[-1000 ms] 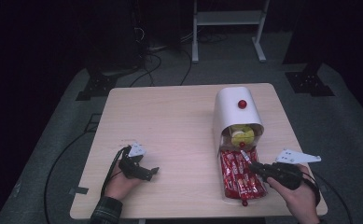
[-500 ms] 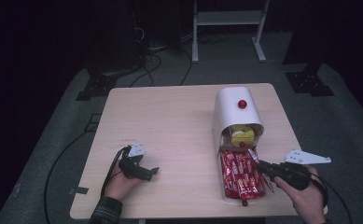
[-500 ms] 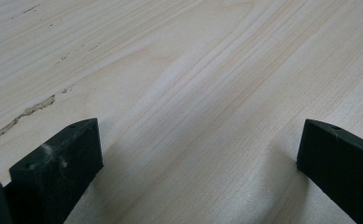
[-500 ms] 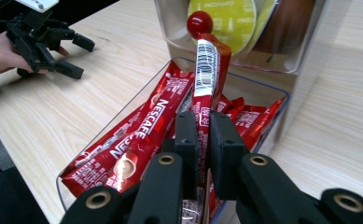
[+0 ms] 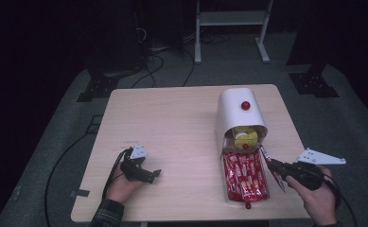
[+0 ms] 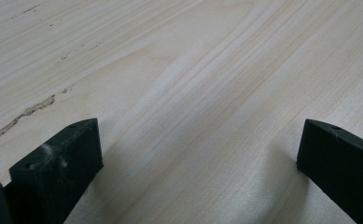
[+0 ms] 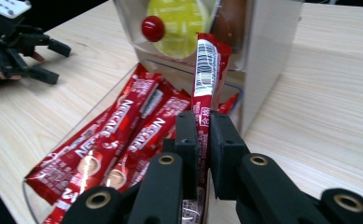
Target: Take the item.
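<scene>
My right gripper (image 7: 203,122) is shut on a red Nescafe sachet (image 7: 206,65), which stands upright between its jaws. From above, that right gripper (image 5: 269,162) holds the sachet (image 5: 265,152) just right of the clear tray (image 5: 224,189), where several more red sachets (image 5: 244,176) lie. Behind the tray stands a white dispenser (image 5: 232,108) with a red knob (image 5: 246,105) and yellow pods (image 5: 245,137) in its mouth. My left gripper (image 5: 154,174) rests on the table at the front left. Its jaws stand wide apart, so it (image 6: 198,140) is open over bare wood.
The wooden table (image 5: 172,123) has free room across its middle and back left. The dispenser's white side wall (image 7: 268,51) rises just beyond the held sachet. A white stand (image 5: 231,19) and cables lie on the dark floor behind the table.
My right hand has moved to the right, carrying one sachet off the pile to the tray's right edge. The left hand has stayed put.
</scene>
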`<state>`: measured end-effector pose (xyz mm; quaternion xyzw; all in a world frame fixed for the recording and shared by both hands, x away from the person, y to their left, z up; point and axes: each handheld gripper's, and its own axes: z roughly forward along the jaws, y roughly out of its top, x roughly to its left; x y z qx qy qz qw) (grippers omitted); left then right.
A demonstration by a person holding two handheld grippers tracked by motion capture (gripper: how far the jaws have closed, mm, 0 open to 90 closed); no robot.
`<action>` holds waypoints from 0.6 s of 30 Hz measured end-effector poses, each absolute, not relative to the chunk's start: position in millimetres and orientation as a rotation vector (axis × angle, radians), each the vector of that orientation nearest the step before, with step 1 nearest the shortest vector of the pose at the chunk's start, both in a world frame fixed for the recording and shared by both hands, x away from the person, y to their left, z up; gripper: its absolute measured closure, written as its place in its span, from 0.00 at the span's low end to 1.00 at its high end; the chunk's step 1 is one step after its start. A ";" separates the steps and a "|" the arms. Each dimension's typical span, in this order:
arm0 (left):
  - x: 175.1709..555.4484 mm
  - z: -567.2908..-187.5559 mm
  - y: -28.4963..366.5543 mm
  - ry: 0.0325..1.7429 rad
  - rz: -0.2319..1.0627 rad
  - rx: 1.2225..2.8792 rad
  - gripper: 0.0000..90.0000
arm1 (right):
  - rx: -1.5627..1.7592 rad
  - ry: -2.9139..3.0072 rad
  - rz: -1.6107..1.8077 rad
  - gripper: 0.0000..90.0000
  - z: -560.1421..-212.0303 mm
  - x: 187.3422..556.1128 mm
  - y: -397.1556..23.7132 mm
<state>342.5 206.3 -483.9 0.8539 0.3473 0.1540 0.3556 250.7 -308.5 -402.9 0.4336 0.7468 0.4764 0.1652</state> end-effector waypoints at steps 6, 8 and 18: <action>342.5 -483.9 206.3 0.897 0.398 2.206 0.00 | 1.252 2.108 1.346 0.91 -404.2 252.5 -315.5; 342.5 -483.9 206.3 0.897 0.398 2.206 0.00 | 1.260 2.097 1.340 0.91 -405.0 253.4 -318.6; 342.5 -483.9 206.3 0.897 0.398 2.206 0.00 | 1.313 2.067 1.310 0.91 -413.4 262.0 -329.2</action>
